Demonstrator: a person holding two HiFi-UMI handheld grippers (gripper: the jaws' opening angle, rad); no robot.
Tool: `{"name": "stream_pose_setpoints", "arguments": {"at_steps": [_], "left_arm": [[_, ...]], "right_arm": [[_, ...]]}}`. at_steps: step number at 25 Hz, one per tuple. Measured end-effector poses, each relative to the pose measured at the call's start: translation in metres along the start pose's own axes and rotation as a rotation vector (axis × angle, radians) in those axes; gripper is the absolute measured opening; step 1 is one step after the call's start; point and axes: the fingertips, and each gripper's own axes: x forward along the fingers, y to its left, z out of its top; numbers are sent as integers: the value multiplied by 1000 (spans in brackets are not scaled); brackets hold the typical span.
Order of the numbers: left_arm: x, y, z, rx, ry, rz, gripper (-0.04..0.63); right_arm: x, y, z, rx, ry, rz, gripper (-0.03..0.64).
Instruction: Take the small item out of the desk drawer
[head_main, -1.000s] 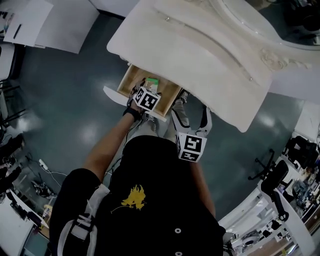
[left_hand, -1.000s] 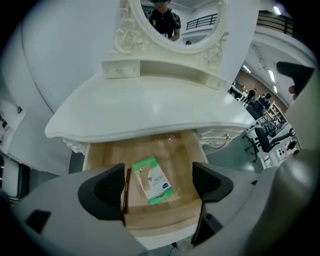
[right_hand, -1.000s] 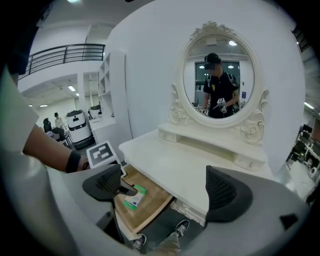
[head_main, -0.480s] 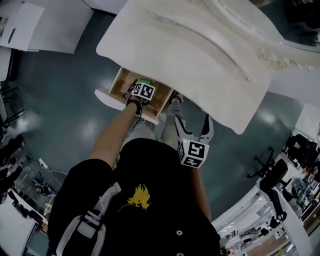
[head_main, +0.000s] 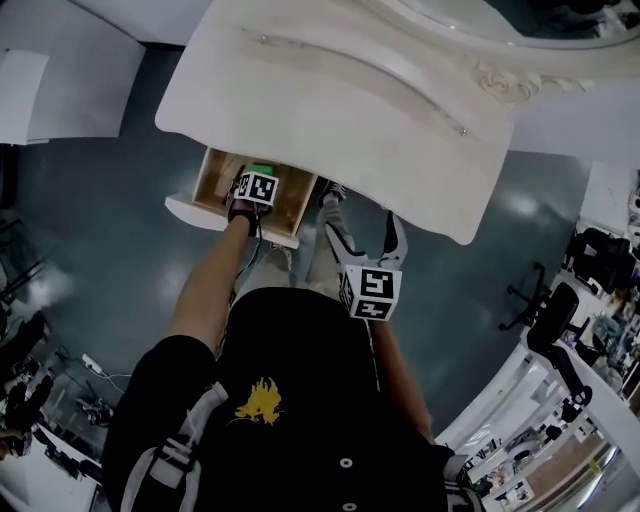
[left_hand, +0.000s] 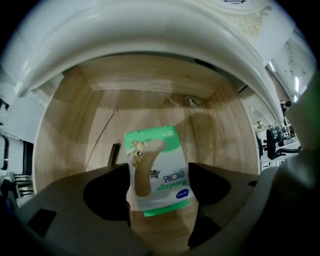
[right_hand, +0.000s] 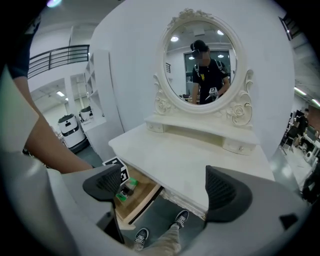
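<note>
The wooden drawer (head_main: 213, 182) stands pulled out from under the white dressing table (head_main: 340, 110). My left gripper (head_main: 256, 188) points straight down into it. In the left gripper view a green-and-white bandage box (left_hand: 157, 170) lies on the drawer floor (left_hand: 95, 125) between the jaws of the left gripper (left_hand: 159, 186). The jaws have just been closing, and both pads meet the box's side edges. My right gripper (head_main: 365, 240) hangs open and empty in front of the table, below the drawer in the head view. From the right gripper (right_hand: 172, 185) view the drawer (right_hand: 140, 192) shows at lower left.
A thin dark strip (left_hand: 114, 154) lies on the drawer floor left of the box. The person's shoes (head_main: 333, 192) stand on the grey floor under the table edge. An oval mirror (right_hand: 202, 65) rises at the table's back. White furniture (head_main: 60, 80) stands left, an office chair (head_main: 545, 300) right.
My left gripper has sunk from above the drawer's front edge down into the drawer, over the box. The right gripper has shifted a little and stays open.
</note>
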Motion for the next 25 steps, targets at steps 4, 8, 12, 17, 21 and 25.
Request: {"name": "stream_pose_setpoints", "arguments": {"at_steps": [4, 8, 12, 17, 21, 25], "left_arm": [[-30, -13, 5, 5, -93, -52, 371], [-85, -16, -1, 33, -175, -38, 371], [-145, -39, 0, 81, -384, -145, 371], [-238, -51, -2, 125, -638, -176, 371], [-310, -55, 1, 166, -819, -169, 371], [-376, -56, 0, 209, -978, -134, 373]], "right_arm": [[-14, 14, 9, -15, -58, -9, 538], [-31, 27, 11, -6, -100, -28, 537], [-51, 40, 14, -6, -151, -56, 537], [-78, 49, 17, -14, -207, -92, 537], [-91, 58, 27, -17, -250, -101, 537], [-103, 71, 47, -36, -301, -83, 537]]}}
